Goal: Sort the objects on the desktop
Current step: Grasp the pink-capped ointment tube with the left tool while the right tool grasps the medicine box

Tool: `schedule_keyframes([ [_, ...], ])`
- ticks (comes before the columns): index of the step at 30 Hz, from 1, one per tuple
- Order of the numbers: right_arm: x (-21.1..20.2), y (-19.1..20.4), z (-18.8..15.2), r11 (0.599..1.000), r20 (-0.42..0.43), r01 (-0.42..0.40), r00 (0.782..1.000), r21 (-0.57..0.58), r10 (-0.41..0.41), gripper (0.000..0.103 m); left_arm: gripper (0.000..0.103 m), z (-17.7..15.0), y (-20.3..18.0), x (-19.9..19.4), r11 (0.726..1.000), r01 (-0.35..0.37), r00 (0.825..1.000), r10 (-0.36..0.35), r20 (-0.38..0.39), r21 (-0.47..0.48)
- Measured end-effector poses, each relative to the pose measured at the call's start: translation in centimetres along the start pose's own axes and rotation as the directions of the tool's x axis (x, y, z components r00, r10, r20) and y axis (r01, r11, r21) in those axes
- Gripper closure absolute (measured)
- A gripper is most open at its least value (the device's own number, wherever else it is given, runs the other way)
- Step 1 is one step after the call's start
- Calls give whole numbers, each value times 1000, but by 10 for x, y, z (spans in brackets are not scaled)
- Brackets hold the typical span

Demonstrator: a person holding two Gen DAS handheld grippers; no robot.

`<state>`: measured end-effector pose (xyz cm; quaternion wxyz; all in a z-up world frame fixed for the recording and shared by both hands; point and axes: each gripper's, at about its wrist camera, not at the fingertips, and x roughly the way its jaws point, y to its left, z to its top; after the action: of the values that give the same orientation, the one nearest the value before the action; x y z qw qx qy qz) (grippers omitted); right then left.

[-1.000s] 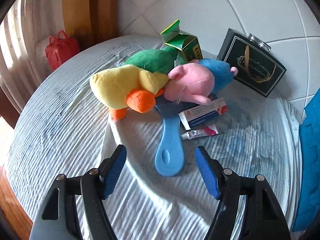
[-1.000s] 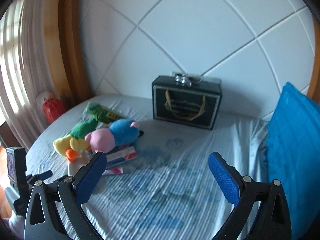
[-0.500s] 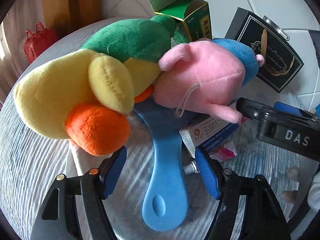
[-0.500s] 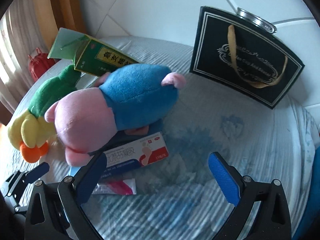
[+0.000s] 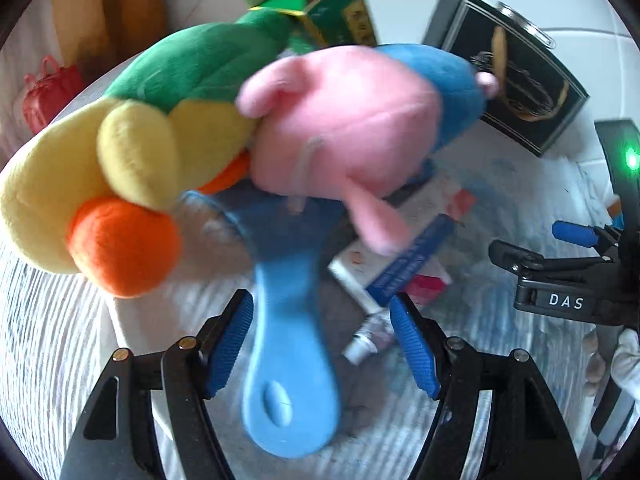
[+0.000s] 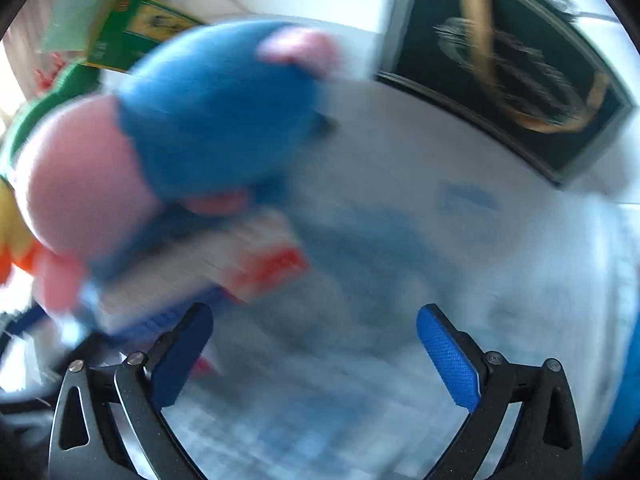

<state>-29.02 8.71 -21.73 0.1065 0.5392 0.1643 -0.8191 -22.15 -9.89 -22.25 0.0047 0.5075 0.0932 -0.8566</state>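
Observation:
A yellow-and-green plush duck (image 5: 132, 168) and a pink-and-blue plush pig (image 5: 352, 128) lie on the striped cloth, partly on a blue hand mirror (image 5: 288, 320). My left gripper (image 5: 322, 320) is open and straddles the mirror's handle without touching it. A white-and-blue medicine box (image 5: 404, 256) and a small ointment tube (image 5: 372, 340) lie by its right finger. In the blurred right wrist view the pig (image 6: 188, 128) and the box (image 6: 224, 264) sit upper left of my open right gripper (image 6: 312, 332), which has only cloth between its fingers.
A green carton (image 5: 320, 12) lies behind the plush toys. A black gift bag (image 5: 508, 76) stands against the tiled wall. A red toy bag (image 5: 48, 96) sits far left. The right gripper's body (image 5: 572, 280) shows at the right edge of the left wrist view.
Both grippers have come down and closer to the pile. The left one now straddles the mirror handle; the right one has closed in on the pig and box. Neither opening changed.

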Motion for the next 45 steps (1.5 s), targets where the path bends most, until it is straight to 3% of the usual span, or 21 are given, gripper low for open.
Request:
schedule_keyframes([
  [4, -10, -49, -25, 993, -42, -26, 999, 117, 31, 0, 33, 8, -21, 5, 998, 2, 1000, -2, -10, 70],
  [6, -21, -62, -34, 989, -35, -23, 999, 148, 29, 0, 33, 15, -27, 16, 996, -28, 1000, 29, -12, 81],
  [9, -36, -76, -46, 982, -16, -51, 998, 183, 55, 0, 33, 24, -37, 27, 995, -13, 1000, 14, -17, 97],
  [10, -41, -81, -49, 979, -11, -57, 998, 195, 60, 1, 32, 25, -45, 27, 991, 82, 996, -78, -40, 103],
  [12, -46, -90, -56, 972, -8, -58, 998, 226, 61, 4, 32, 20, -58, 30, 958, 274, 958, -265, -113, 80],
  [13, -46, -91, -57, 970, -6, -57, 998, 236, 60, 6, 33, 16, -64, 28, 950, 300, 949, -288, -125, 88],
  [17, -51, -97, -67, 960, -13, -53, 998, 274, 59, 30, 33, 6, -59, 7, 971, 187, 982, -182, -46, 150],
  [21, -49, -77, -63, 953, -1, -135, 990, 272, 141, 30, 33, 1, -37, 0, 978, 166, 986, -163, -33, 126],
  [26, -39, -28, -37, 945, 16, -247, 968, 215, 249, 30, 33, -16, -40, 13, 972, 174, 983, -163, -81, 156],
  [31, -18, 7, -16, 945, 0, -278, 959, 174, 282, 17, 33, -28, -50, 21, 969, 145, 987, -129, -94, 200],
  [32, -14, 11, -15, 946, -13, -278, 959, 165, 284, 18, 33, -28, -52, 21, 967, 125, 990, -107, -92, 221],
  [33, -9, 16, -16, 950, -32, -274, 959, 148, 281, 31, 33, -28, -54, 21, 965, 109, 992, -89, -91, 239],
  [34, -5, 19, -17, 957, -50, -261, 962, 128, 269, 40, 35, -28, -55, 21, 963, 95, 993, -74, -93, 251],
  [35, -9, 20, -20, 972, -31, -214, 975, 95, 218, 58, 37, -29, -55, 20, 962, 91, 993, -70, -90, 257],
  [36, -9, 19, -22, 981, -42, -180, 982, 79, 183, 64, 38, -29, -55, 19, 961, 89, 994, -68, -89, 260],
  [39, -11, -6, -36, 982, -61, -153, 985, 112, 161, 64, 45, -30, -56, 16, 961, 60, 996, -41, -77, 272],
  [42, -16, -35, -59, 978, -79, -136, 986, 159, 150, 64, 60, -29, -59, 13, 960, 15, 998, 4, -66, 281],
  [44, -21, -48, -76, 977, -98, -128, 984, 173, 146, 64, 77, -28, -63, 10, 960, 50, 996, -26, -91, 275],
  [45, -24, -52, -86, 976, -105, -126, 984, 176, 145, 64, 77, -28, -67, 9, 959, 68, 994, -41, -103, 274],
])
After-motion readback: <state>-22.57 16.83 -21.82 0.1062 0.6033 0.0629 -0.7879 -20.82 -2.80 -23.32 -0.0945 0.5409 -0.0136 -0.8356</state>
